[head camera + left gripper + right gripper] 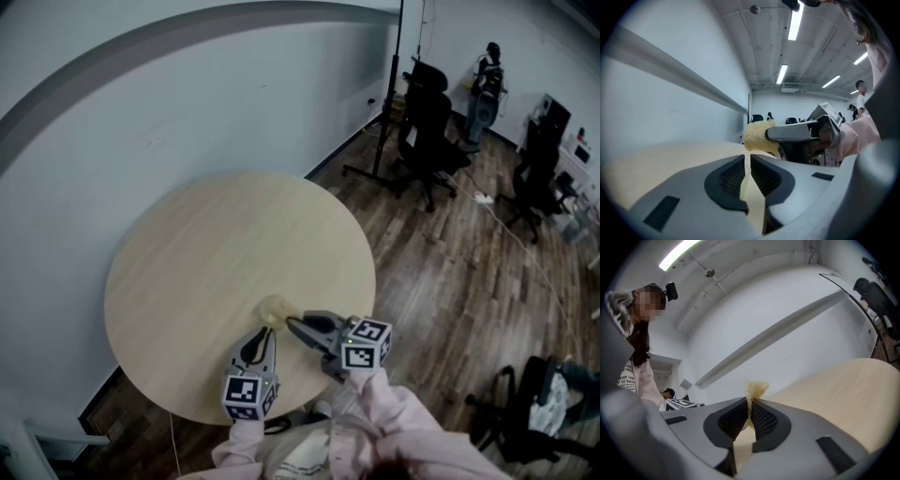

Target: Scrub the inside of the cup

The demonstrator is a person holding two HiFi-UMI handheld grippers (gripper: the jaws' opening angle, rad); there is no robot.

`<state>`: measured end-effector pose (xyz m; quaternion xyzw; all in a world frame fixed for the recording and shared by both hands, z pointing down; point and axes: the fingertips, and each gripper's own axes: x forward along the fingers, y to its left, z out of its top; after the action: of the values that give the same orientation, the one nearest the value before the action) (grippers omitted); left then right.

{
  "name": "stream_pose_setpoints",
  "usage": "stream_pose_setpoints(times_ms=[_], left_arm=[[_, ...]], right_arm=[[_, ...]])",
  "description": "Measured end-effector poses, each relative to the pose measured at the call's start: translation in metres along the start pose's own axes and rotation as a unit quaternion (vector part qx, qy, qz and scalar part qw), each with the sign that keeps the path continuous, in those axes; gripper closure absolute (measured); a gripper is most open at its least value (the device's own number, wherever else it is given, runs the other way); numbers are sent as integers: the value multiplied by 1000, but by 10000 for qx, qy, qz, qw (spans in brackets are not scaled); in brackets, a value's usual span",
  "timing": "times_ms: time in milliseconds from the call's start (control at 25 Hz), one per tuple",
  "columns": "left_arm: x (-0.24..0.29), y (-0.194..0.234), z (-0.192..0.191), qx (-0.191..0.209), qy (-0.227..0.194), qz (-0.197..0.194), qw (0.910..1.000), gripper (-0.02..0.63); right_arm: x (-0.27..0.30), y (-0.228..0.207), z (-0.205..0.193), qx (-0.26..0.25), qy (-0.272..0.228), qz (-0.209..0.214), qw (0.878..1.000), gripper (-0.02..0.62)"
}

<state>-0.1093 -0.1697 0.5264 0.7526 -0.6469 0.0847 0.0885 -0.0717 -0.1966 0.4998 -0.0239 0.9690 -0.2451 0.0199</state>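
Observation:
A yellow sponge (pixel 275 309) lies low over the round wooden table (pixel 206 253), near its front edge. My right gripper (pixel 291 322) is shut on the sponge, whose frayed top (pixel 756 389) sticks out above the jaws of the right gripper (pixel 750 401). My left gripper (pixel 266 332) sits just left of it, with its jaws together and nothing between them. In the left gripper view, the left gripper (pixel 746 157) points at the sponge (pixel 759 136), which is pinched by a right gripper finger (pixel 797 132). No cup shows in any view.
A pale wall curves behind the table. Black office chairs (pixel 427 131) and a stand (pixel 380 112) are on the wooden floor at the back right. Another chair (pixel 534 412) is at the lower right, and a cable (pixel 511 230) runs across the floor.

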Motion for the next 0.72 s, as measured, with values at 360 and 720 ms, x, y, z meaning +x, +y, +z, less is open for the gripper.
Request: stream_pose_setpoints(times_ms=[360, 720], left_arm=[[-6, -4, 6, 1, -152, 110, 9998, 606], [-8, -5, 10, -5, -220, -2, 9998, 606]], right_arm=[[-17, 5, 3, -750, 19, -109, 9971, 566], [-20, 6, 3, -1183, 35, -153, 9929, 568]])
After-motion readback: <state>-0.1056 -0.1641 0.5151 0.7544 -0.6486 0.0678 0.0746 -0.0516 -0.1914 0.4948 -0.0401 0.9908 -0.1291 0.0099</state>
